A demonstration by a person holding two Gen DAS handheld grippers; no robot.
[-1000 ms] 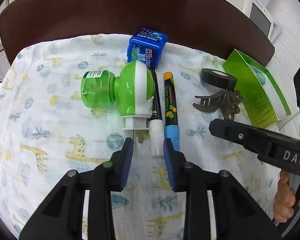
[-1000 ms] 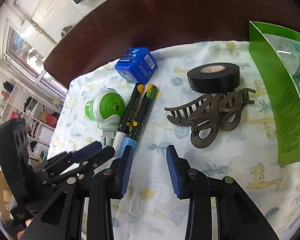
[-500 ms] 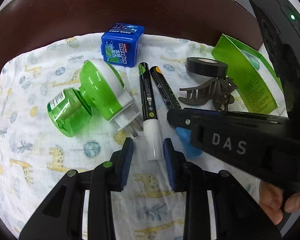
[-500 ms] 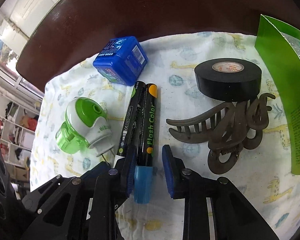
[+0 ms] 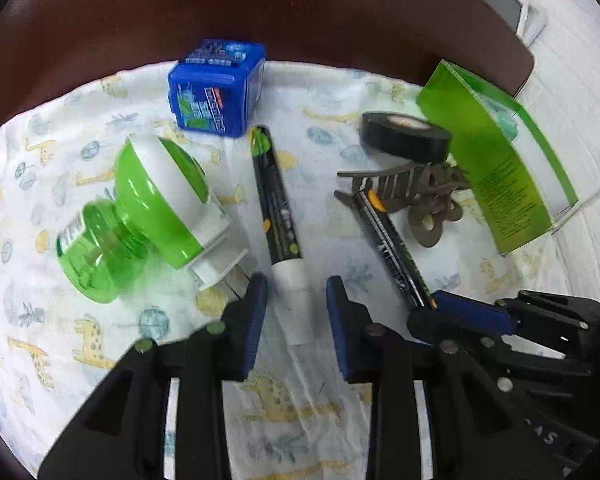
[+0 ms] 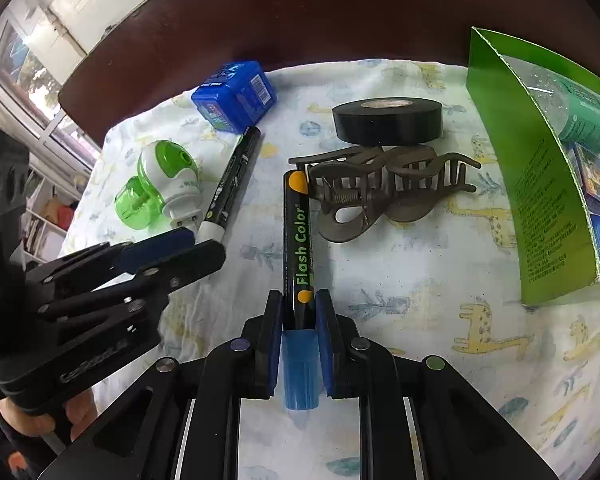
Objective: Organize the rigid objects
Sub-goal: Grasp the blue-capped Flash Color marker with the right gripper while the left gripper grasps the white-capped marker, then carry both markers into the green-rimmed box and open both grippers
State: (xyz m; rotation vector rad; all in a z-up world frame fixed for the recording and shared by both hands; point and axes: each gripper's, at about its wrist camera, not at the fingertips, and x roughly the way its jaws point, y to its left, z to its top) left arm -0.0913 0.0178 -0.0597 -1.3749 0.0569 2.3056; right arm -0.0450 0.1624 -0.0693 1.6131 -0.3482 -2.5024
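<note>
Over on the left we have the green plug-in device (image 5: pixel 152 216) lying on its side on the giraffe-print cloth (image 5: pixel 60 320), with the blue box (image 5: pixel 216 88) behind it, and here our left gripper (image 5: pixel 296 312) tips steeply down with its jaws standing apart on either side of the white-capped marker (image 5: pixel 280 216); the pads do not press on it, so nothing is held on this side yet. Moving right, our right gripper (image 6: pixel 298 344) has just been closing and now pinches the blue-capped marker (image 6: pixel 298 248) at its cap end, the barrel running straight ahead until its far tip touches the hair clip (image 6: pixel 384 188). The roll of black tape (image 6: pixel 388 122) sits just behind the clip, and the green package (image 6: pixel 540 184) stands at the far right. We judge we are mid-sort, separating the two markers. The next move, as we see it, calls for drawing the gripped marker clear of the clip without snagging its teeth, while the left jaws come together on the other marker.
</note>
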